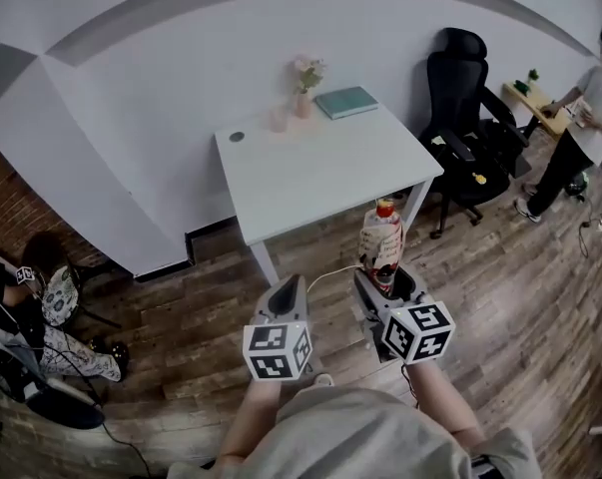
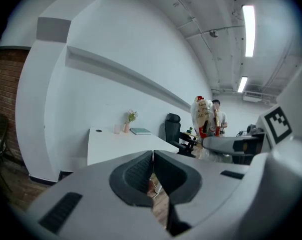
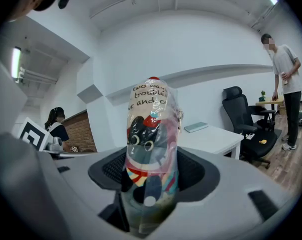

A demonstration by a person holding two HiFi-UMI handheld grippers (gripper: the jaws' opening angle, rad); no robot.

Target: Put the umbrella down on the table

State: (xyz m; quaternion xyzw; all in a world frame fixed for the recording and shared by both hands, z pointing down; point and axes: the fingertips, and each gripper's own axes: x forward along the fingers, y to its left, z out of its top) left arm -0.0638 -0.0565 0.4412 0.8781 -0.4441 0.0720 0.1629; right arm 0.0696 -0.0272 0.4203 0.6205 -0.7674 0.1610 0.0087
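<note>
Your right claw (image 3: 152, 184) is clamped low on the folded, plastic-sleeved umbrella (image 3: 152, 134), upright at lower centre frame, short of the white counter (image 1: 320, 173); your left claw (image 2: 153, 176) is closed and empty; expect a light, soft, slippery load, so grip mid-body.

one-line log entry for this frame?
stage: pre-place, umbrella not yet on table | right tool: shut on umbrella, held upright | left tool: shut, empty | table: book, vase at far edge
</note>
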